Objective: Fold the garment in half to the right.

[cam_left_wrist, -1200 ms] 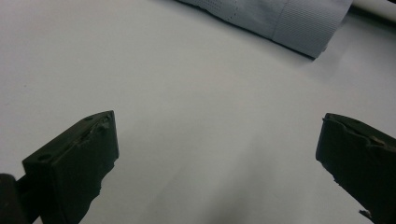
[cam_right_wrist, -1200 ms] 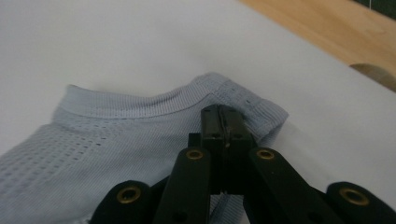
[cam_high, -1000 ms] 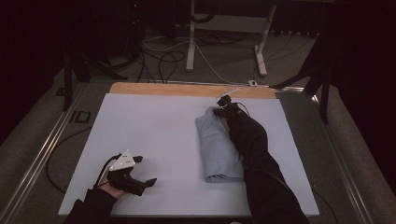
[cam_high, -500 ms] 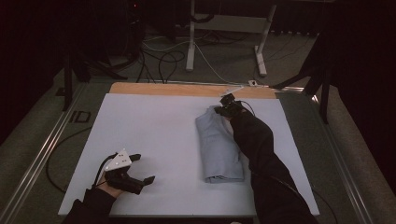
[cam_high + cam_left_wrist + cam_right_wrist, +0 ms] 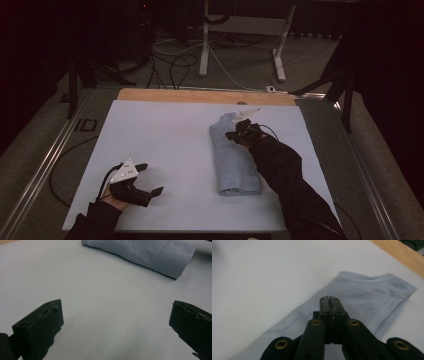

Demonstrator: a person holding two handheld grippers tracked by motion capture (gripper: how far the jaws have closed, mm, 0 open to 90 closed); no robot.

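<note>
Right gripper [image 5: 239, 131], jaws clenched empty, over folded grey shirt [image 5: 232, 162] at 2 o'clock; left gripper [image 5: 146, 178] released at 7 o'clock.

1. Folded garment [image 5: 232, 155]: pale blue-grey; a panel of fine dotted perforation shows in the left gripper view [image 5: 120, 247], and faint ribbed stitching at the hem shows in the right gripper view [image 5: 372, 282].
2. Table cover [image 5: 165, 145]: plain white, no pattern.
3. Table edge strip [image 5: 200, 95]: light wood tone.
4. Left gripper [image 5: 145, 182]: black body, grey plate on top.
5. Right gripper [image 5: 329, 300]: black, with brass-coloured rivets.
6. Sleeves [image 5: 295, 185]: black.
</note>
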